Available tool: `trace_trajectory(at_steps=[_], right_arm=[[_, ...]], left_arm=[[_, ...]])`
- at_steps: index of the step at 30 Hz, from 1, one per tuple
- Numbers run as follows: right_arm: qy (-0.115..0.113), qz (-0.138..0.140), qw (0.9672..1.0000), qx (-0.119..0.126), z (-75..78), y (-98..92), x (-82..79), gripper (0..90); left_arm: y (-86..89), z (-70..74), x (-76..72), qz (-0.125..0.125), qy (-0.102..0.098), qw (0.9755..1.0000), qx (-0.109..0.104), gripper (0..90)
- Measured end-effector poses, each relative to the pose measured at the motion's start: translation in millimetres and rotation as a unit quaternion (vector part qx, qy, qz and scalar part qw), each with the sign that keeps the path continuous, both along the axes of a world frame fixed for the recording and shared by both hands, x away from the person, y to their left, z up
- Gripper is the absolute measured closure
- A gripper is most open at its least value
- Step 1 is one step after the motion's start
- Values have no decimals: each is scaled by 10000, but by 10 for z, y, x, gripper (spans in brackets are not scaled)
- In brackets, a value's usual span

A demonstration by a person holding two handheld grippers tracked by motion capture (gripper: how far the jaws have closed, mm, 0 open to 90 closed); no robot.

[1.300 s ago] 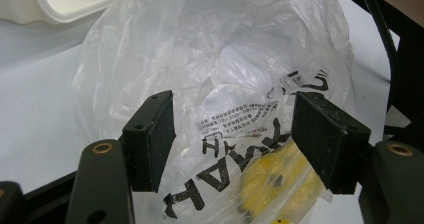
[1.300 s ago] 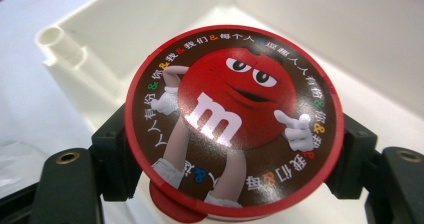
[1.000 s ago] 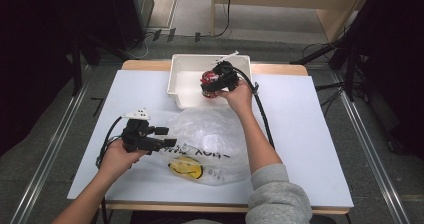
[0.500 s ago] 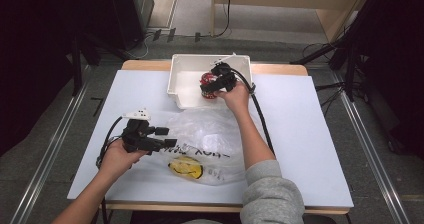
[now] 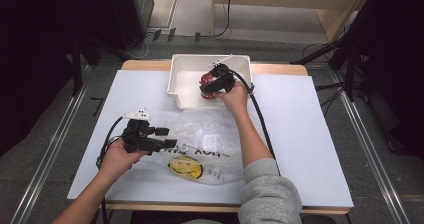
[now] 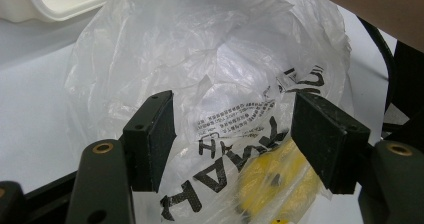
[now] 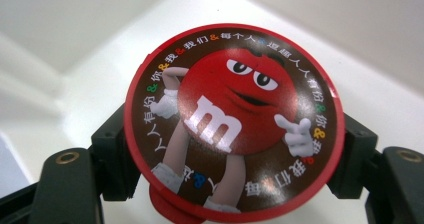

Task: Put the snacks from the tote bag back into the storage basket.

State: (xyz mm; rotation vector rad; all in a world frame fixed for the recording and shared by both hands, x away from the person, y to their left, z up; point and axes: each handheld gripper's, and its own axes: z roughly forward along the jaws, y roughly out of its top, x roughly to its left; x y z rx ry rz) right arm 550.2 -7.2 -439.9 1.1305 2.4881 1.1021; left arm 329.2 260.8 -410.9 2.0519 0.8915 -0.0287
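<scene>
A round red candy tin (image 7: pixel 234 124) with a cartoon lid is clamped between the jaws of my right gripper (image 7: pixel 235 154). In the high view the right gripper (image 5: pixel 212 86) holds the tin (image 5: pixel 205 79) inside the white bin (image 5: pixel 181 64) at the table's far edge. My left gripper (image 5: pixel 165 138) stands open at the left edge of a crumpled clear plastic bag (image 5: pixel 210 134). In the left gripper view its jaws frame the bag (image 6: pixel 210 74) with black lettering. A yellow object (image 6: pixel 277 181) lies inside the bag (image 5: pixel 186 168).
The white table (image 5: pixel 310 134) has bare room on its right and far left. Black cables trail from both grippers across the table. Metal rails and dark floor lie at each side.
The right gripper with the tin has shifted slightly within the bin. The left gripper has stayed by the bag.
</scene>
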Motion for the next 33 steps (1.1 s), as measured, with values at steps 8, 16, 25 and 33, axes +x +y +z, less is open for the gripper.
trace_trajectory(at_steps=[8, 16, 25, 33], right_arm=[[-57, -59, 9999, -145, -11, 16, -8, 257], [60, -94, 9999, -99, -56, 34, -12, 232], [105, -142, 9998, -130, -41, 41, -28, 230], [249, -182, 9995, -21, -37, 17, -26, 216]], left_arm=[[1, -7, 4, -6, 22, 10000, 39, 354], [-6, -11, -1, -9, 13, 10000, 56, 354], [-13, -5, -7, -12, -5, 10000, 70, 354], [-7, -7, -4, 0, 3, 10000, 76, 354]])
